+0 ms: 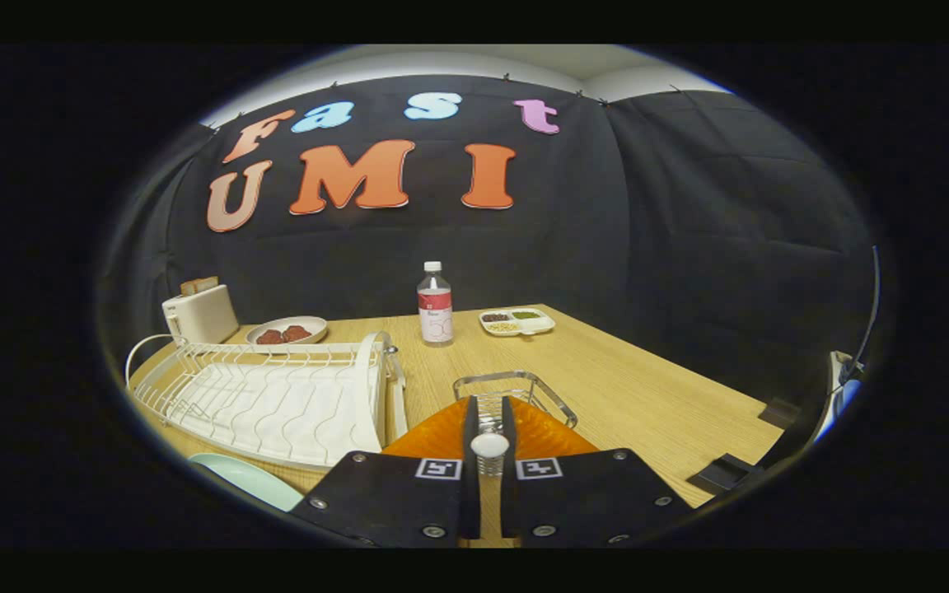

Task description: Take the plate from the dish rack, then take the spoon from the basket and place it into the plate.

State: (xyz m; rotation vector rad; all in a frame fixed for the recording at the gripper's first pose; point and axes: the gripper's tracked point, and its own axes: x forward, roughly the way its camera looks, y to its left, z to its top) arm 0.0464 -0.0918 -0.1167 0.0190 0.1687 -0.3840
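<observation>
My gripper (489, 405) is shut on the spoon (489, 445), whose small white rounded end shows squeezed between the two fingers. The rest of the spoon is hidden by the fingers. Just beyond the fingertips stands the wire basket (524, 380) on the wooden table. The white wire dish rack (277, 395) sits to the left of the fingers, with no dishes in it. A pale green plate (248, 482) lies flat on the table in front of the rack, left of the gripper body and partly cut off.
Beyond the basket stand a water bottle (434, 305) and a divided tray of food (516, 321). A toaster (201, 313) and a bowl with red pieces (286, 331) sit behind the rack. The table's right edge (738, 387) runs close by.
</observation>
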